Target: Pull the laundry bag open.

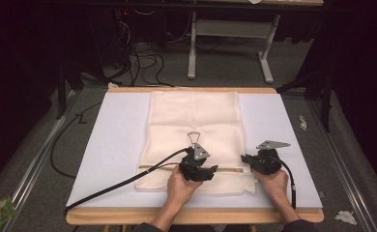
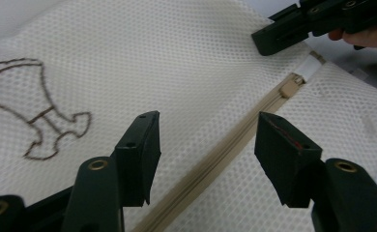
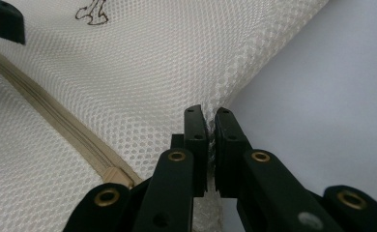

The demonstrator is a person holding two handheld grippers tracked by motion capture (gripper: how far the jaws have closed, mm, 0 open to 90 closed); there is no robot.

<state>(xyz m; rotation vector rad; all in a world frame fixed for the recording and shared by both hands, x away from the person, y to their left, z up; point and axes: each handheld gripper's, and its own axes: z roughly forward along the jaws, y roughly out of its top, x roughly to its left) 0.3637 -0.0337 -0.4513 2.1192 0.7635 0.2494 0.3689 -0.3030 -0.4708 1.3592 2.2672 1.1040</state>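
Mesh fabric of a cream laundry bag is spread flat on a white sheet that covers the desk, with the bag lying along the middle of the sheet. A tan zipper is seen running across the bag near its close end, and its slider is seen at the end of the track on the person's right. A brown outline drawing is printed on the mesh farther up. The left hand-held gripper is held just above the zipper with its jaws spread wide, one to each side of the track, and nothing is pinched between them. The right hand-held gripper is placed at the bag's right edge, where its jaws are pressed together on a fold of the mesh beside the bare sheet. In the high view, each hand-held gripper is gripped by a hand entering from the bottom, and a black cable is trailed from the left one across the sheet. Beyond the desk, a grey floor and white frame legs are seen.
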